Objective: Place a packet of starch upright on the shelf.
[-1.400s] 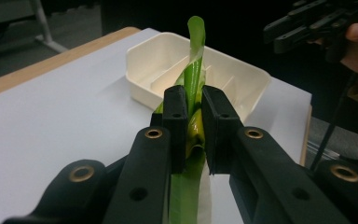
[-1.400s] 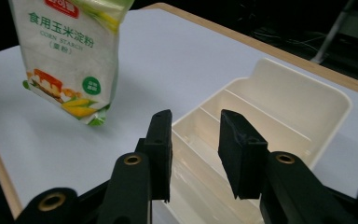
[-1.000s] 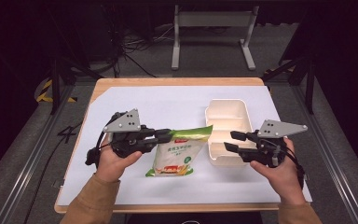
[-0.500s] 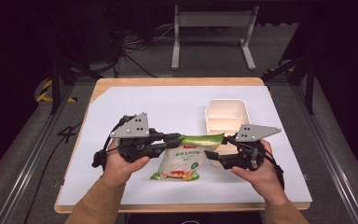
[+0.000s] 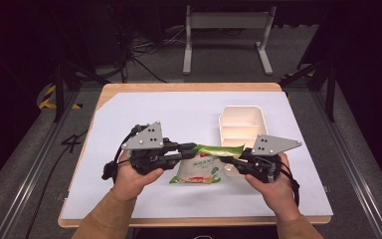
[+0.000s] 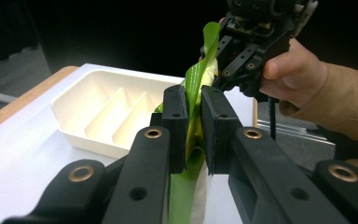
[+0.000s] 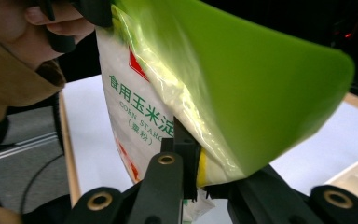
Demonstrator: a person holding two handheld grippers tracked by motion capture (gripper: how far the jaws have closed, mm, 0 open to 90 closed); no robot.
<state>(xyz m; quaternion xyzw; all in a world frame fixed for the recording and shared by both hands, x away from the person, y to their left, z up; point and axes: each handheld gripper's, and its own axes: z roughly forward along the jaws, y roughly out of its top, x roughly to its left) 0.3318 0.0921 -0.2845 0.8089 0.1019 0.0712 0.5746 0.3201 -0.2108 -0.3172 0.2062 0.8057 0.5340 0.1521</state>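
A corn starch bag point(image 5: 199, 169), white with a green top band and red print, hangs lifted between both hands over the white mat. My left gripper point(image 5: 191, 148) is shut on the left end of the green band point(image 6: 193, 93). My right gripper point(image 5: 230, 160) is shut on the band's right end, and the bag point(image 7: 168, 102) fills its view with green lettering. In the left gripper view the right gripper point(image 6: 223, 77) grips the same band just beyond my own jaws. The bag's body sags down towards the mat.
A cream divided tray point(image 5: 242, 125) stands on the mat just behind the right hand, its compartments point(image 6: 107, 116) bare. The white mat point(image 5: 149, 109) covers a wooden table point(image 5: 189, 86). A metal stand point(image 5: 226, 30) and cables lie on the floor beyond.
The right gripper moved left from beside the tray and closed on the bag's green band. The left gripper shifted right, and the bag rose off the mat between the two.
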